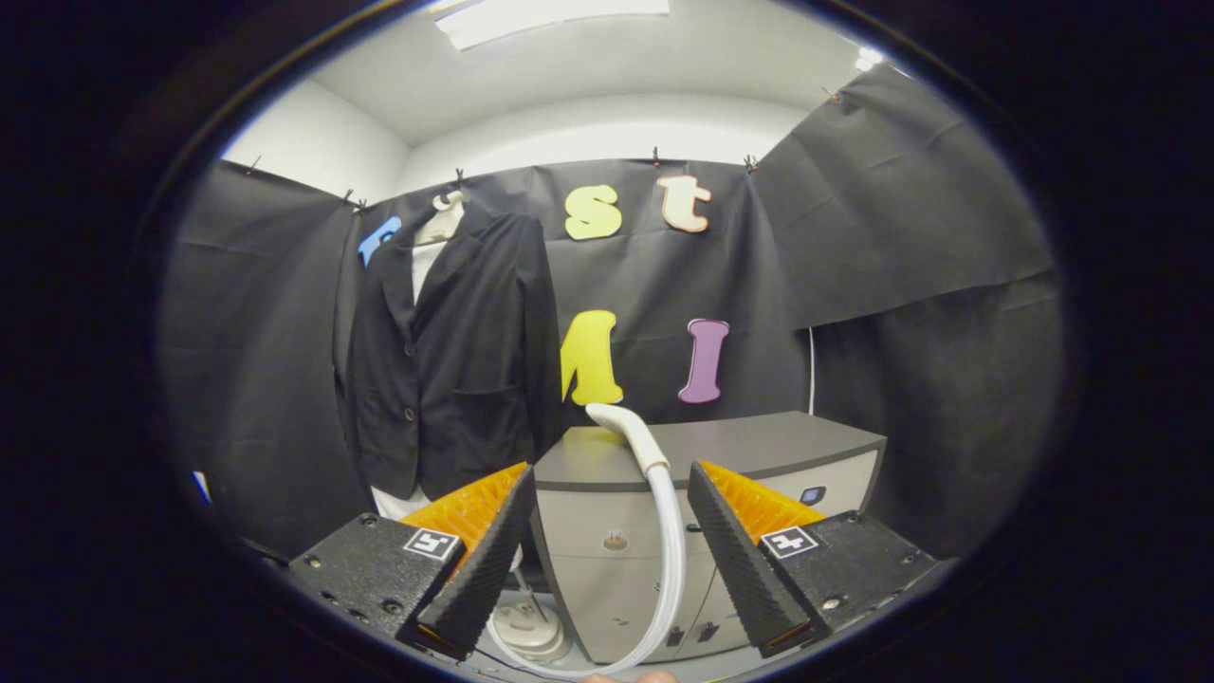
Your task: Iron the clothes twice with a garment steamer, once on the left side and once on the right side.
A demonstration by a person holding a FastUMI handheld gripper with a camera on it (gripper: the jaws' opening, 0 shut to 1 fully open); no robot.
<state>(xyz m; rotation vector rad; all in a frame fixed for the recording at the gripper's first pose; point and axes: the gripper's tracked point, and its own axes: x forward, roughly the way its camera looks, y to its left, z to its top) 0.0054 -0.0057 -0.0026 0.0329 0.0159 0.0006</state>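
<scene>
Between the open gripper (607, 517) fingers, steamer head (626, 436) on cabinet (759, 446), jacket (446, 360) hanging beyond.

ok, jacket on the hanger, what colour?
Black jacket, over something white, clearest in the gripper view. The gripper is open, holding nothing.

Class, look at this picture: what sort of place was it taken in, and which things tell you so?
Probably a staged indoor booth for garment steaming: a dark jacket hangs against the black cloth wall, and a steamer head rests on a grey cabinet beyond the open claw.
</scene>
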